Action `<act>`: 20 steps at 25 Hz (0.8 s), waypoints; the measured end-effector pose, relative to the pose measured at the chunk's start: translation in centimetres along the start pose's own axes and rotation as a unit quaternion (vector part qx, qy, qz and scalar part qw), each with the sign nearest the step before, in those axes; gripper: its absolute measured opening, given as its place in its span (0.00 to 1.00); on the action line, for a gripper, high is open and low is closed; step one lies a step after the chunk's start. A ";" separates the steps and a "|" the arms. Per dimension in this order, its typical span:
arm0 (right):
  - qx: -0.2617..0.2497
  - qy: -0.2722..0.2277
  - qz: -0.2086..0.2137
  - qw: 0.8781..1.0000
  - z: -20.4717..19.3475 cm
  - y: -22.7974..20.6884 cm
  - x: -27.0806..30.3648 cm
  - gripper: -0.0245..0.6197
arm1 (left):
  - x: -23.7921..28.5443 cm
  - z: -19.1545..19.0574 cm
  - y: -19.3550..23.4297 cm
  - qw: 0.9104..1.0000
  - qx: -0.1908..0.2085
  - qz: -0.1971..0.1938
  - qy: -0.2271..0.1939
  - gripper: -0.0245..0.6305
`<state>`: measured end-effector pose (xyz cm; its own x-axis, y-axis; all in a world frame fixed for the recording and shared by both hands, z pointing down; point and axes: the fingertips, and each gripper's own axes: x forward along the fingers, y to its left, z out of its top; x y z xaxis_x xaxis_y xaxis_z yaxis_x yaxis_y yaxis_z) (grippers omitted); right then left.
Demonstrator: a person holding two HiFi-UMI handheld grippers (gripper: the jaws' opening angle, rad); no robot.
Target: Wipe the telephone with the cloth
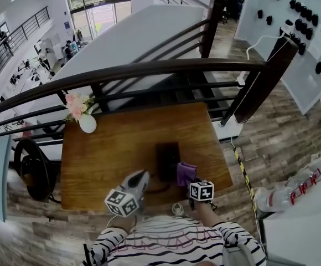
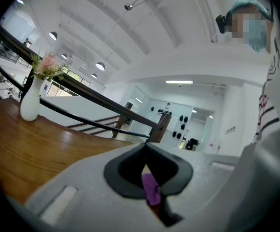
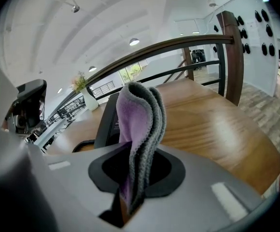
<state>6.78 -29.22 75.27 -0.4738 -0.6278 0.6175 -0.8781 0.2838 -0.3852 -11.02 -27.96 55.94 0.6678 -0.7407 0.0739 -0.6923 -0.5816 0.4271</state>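
A black telephone [image 1: 166,158] lies on the wooden table [image 1: 110,148] near its front edge. Its dark body [image 3: 107,123] rises just behind the cloth in the right gripper view. My right gripper [image 1: 190,184] is shut on a folded purple and grey cloth [image 3: 139,124], which stands up out of the jaws. In the head view the cloth [image 1: 186,173] rests against the telephone's right side. My left gripper [image 1: 143,175] is left of the telephone, low over the table, shut with nothing in it. Through its narrow slit a strip of the purple cloth [image 2: 150,187] shows.
A white vase with pink flowers [image 1: 86,121] stands at the table's far left corner. A dark railing [image 1: 149,71] runs behind the table. The telephone's coiled cord [image 3: 81,145] trails left. A black round object [image 1: 33,169] sits on the floor to the left.
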 end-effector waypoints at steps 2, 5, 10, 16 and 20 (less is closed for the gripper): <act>0.002 0.000 -0.002 1.000 0.0 -0.2 -0.2 0.12 | 0.1 0.1 0.1 1.000 0.000 -0.001 0.000 0.04; 0.002 -0.004 0.006 1.000 0.4 0.1 -0.5 0.12 | 0.4 0.1 0.1 1.000 0.001 -0.001 0.000 0.04; -0.008 -0.027 0.030 0.999 2.1 2.3 -1.1 0.12 | 0.3 0.5 0.3 1.000 0.003 0.001 -0.005 0.04; -0.019 -0.067 0.072 0.995 5.5 5.7 -1.9 0.12 | -0.6 0.9 1.0 1.000 0.003 0.017 -0.013 0.04; -0.026 -0.094 0.104 0.990 7.7 8.6 -2.6 0.12 | -2.1 1.4 1.7 0.999 0.002 0.036 -0.022 0.04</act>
<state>0.92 -30.73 65.09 -0.6281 -0.6739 0.3890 -0.7676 0.4547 -0.4517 -13.95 -27.82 55.27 0.6044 -0.7940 0.0649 -0.7385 -0.5279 0.4194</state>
